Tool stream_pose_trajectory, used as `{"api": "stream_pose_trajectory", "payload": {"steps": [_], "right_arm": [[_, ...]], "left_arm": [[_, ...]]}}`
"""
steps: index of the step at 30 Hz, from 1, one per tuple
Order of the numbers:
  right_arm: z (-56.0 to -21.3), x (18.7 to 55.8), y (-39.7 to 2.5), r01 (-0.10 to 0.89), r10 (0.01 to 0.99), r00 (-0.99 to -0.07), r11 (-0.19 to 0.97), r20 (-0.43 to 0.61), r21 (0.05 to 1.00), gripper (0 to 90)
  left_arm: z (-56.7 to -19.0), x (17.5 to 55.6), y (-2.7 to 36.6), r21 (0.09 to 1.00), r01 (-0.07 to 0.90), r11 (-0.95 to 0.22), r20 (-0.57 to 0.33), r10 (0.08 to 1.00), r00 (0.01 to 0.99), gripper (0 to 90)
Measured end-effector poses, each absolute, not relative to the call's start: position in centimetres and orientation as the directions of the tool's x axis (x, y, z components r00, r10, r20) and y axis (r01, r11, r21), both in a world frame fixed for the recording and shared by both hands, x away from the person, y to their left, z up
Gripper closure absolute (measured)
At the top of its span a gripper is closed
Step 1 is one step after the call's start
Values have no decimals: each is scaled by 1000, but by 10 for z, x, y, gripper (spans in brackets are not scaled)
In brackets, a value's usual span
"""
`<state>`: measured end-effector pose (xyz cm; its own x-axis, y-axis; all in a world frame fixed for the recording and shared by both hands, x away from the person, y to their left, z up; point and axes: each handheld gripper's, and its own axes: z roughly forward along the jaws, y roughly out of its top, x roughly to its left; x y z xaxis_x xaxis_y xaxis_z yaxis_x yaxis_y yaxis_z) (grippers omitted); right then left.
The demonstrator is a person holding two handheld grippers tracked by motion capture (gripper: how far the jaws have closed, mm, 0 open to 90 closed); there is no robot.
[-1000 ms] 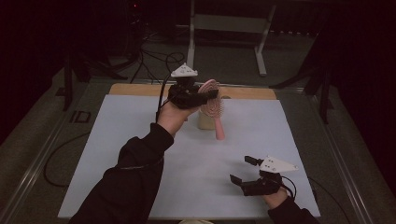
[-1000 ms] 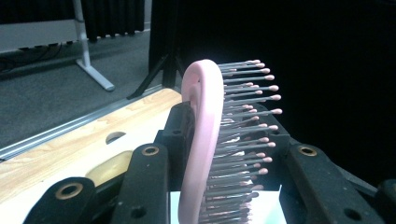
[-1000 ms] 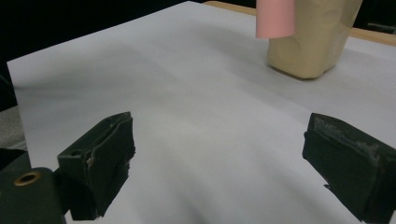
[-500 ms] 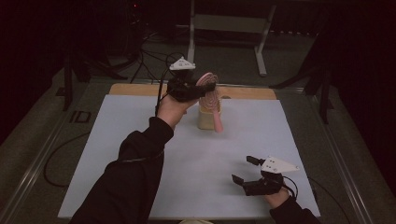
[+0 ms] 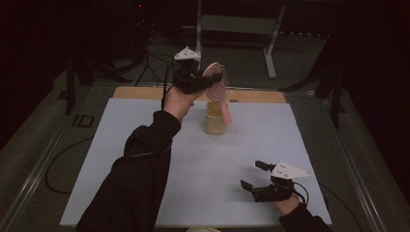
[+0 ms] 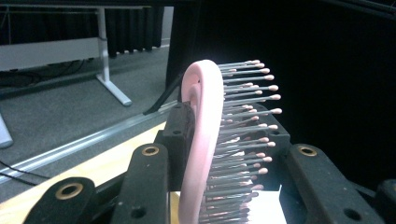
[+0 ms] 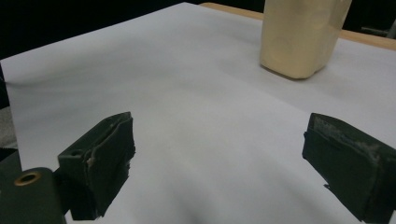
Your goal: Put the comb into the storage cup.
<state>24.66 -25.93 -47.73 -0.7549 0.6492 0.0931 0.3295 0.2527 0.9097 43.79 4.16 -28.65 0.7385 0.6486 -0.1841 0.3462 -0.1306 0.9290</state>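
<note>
A pink hairbrush (image 5: 218, 92) with metal bristles hangs over a cream-coloured cup (image 5: 214, 119) at the back middle of the white sheet, its handle pointing down past the cup's rim. My left gripper (image 5: 205, 79) is shut on the brush's head, held high above the cup. In the left gripper view the brush (image 6: 205, 140) stands edge-on between the two jaws, bristles to the right. My right gripper (image 5: 252, 176) rests open near the front right of the sheet, nothing between its fingers. The right gripper view has the cup (image 7: 301, 35) at the far top.
A white sheet (image 5: 145, 145) covers the table, with a wooden strip (image 5: 140, 93) along its far edge. Beyond the table stand a metal frame (image 5: 232, 24) and cables on the floor.
My left gripper has lifted the brush higher and a little back, so the brush now hangs more upright over the cup. The right gripper has stayed put.
</note>
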Motion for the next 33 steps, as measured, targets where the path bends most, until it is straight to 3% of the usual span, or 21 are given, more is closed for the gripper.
{"api": "stream_pose_trajectory", "payload": {"steps": [19, 33], "right_arm": [[-475, 246, -261, 335, 647, -754, 228, 114, 914, 89], [-475, 246, -261, 337, 646, -754, 222, 121, 915, 89]], "left_arm": [[-276, 466, 44, 941, 321, -108, -156, 703, 694, 656], [-290, 474, 41, 935, 331, -125, -142, 724, 675, 656]]}}
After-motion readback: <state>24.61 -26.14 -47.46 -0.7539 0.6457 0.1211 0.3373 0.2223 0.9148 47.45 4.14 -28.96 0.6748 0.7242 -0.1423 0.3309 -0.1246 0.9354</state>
